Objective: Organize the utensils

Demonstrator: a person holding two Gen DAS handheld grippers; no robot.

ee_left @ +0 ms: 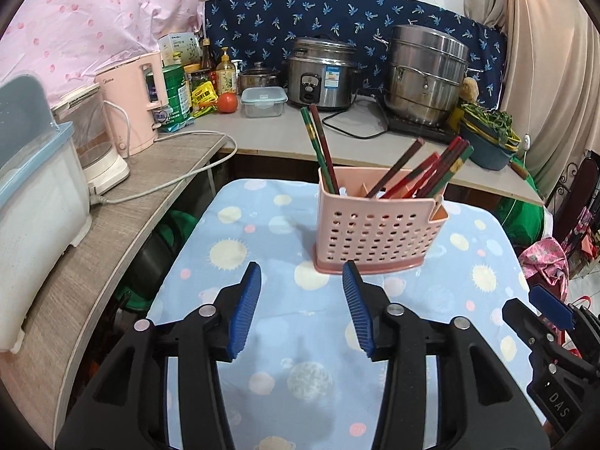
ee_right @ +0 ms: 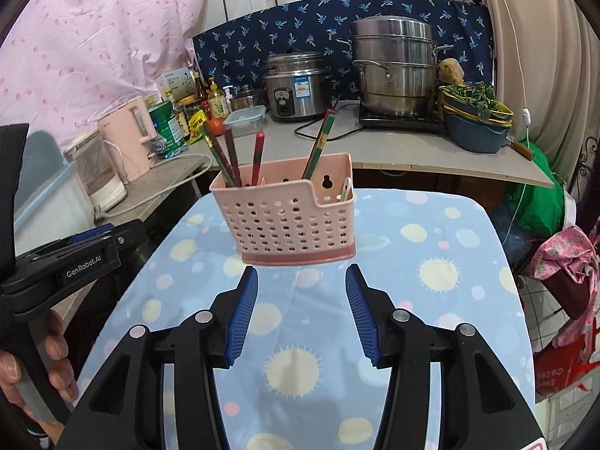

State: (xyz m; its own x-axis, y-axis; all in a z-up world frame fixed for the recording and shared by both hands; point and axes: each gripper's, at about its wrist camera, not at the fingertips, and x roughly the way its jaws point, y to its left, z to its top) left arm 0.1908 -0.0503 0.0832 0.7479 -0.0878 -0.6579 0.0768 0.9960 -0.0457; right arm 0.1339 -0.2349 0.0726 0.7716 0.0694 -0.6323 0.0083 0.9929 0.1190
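Observation:
A pink perforated utensil holder stands on a table with a blue planet-print cloth. Several red and green chopsticks lean in its compartments. A pale spoon handle shows in its side pocket in the right wrist view. My left gripper is open and empty, just short of the holder's base. My right gripper is open and empty, just in front of the holder. The right gripper also shows at the right edge of the left wrist view. The left gripper shows at the left of the right wrist view.
A counter behind holds a rice cooker, a steel steamer pot, a lidded container, bottles, a tomato and a pink kettle. A side shelf at left carries a cable. A bowl of greens sits at back right.

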